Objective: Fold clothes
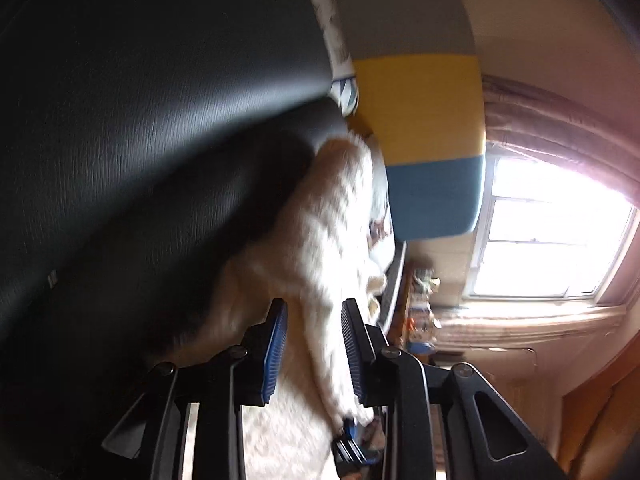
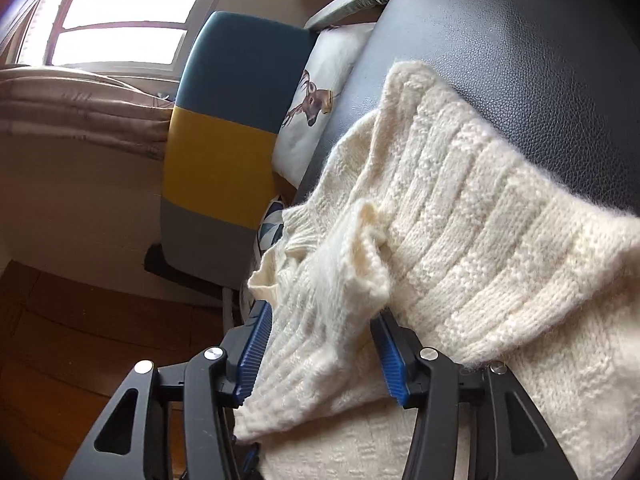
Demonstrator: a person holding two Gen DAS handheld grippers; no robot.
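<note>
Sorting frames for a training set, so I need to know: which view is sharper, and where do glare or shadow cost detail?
Right wrist view: sharp, the sweater shows its knit, though the window is blown out. Left wrist view: motion-blurred sweater, white window glare with a pink flare, and the dark sofa sinks into shadow.

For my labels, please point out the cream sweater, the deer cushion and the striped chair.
cream sweater [image 2: 460, 240], right wrist view, ribbed knit body.
deer cushion [image 2: 316, 100], right wrist view, deer print.
striped chair [image 2: 220, 152], right wrist view, yellow band.

Both the left gripper [image 1: 314, 344] and the right gripper [image 2: 320, 350] have black angular finger arms with triangular cutouts, round screw heads behind the jaws, and blue ribbed pads [image 2: 251, 354] inside.
</note>
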